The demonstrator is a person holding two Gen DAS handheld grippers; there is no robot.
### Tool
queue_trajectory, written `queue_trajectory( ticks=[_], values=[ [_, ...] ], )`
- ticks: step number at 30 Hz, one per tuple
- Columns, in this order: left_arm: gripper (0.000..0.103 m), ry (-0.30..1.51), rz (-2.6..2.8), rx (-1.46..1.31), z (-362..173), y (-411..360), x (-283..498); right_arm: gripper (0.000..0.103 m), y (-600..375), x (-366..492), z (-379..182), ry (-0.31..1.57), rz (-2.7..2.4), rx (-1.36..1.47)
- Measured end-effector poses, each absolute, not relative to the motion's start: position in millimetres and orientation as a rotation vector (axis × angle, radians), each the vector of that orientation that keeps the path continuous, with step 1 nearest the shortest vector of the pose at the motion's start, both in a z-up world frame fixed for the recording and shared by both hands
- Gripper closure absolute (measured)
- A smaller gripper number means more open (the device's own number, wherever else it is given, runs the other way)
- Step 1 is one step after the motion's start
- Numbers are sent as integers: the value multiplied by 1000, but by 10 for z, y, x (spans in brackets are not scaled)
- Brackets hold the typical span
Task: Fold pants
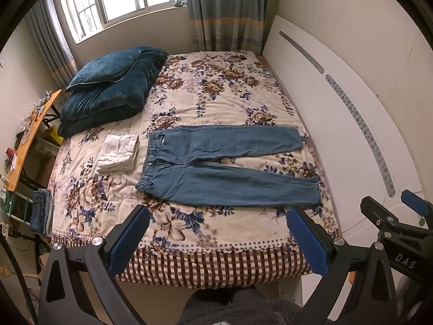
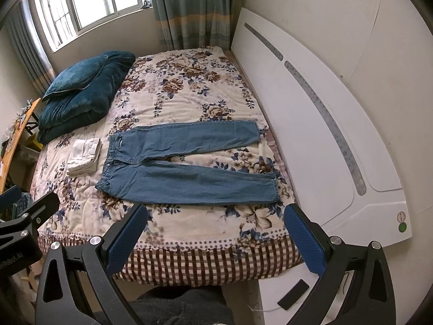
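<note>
Both tongs — left tongs [image 1: 216,239] and right tongs [image 2: 216,237] — are spread wide and hold nothing, poised off the near edge of the bed [image 1: 216,265]. Blue jeans [image 1: 224,168] lie flat mid-bed, waistband at 9 o'clock, legs splayed toward 3 o'clock. Risk — pinching the floral blanket [image 1: 216,103] along with the denim, or dragging the legs askew toward the folded white garment [image 1: 119,153] just beside the waistband.

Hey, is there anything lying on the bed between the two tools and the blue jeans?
Nothing visible. Only bare floral bedspread lies between the open left tool, the open right tool and the jeans. The folded white garment sits off beside the waistband, clear of the approach.
</note>
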State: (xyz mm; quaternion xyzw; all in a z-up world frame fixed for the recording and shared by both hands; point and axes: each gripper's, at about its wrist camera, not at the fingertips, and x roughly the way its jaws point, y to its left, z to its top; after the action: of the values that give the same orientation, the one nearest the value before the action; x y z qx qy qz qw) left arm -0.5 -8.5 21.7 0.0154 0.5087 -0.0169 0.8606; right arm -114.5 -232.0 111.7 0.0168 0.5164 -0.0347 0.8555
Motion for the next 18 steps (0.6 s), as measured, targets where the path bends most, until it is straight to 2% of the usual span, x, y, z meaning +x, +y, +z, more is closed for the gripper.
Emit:
queue_trajectory(
  ticks=[18],
  values=[
    [0, 1070, -41, 31, 240, -14, -33, 1, -2314, -1182, 1150, 1080, -72, 35]
  ],
)
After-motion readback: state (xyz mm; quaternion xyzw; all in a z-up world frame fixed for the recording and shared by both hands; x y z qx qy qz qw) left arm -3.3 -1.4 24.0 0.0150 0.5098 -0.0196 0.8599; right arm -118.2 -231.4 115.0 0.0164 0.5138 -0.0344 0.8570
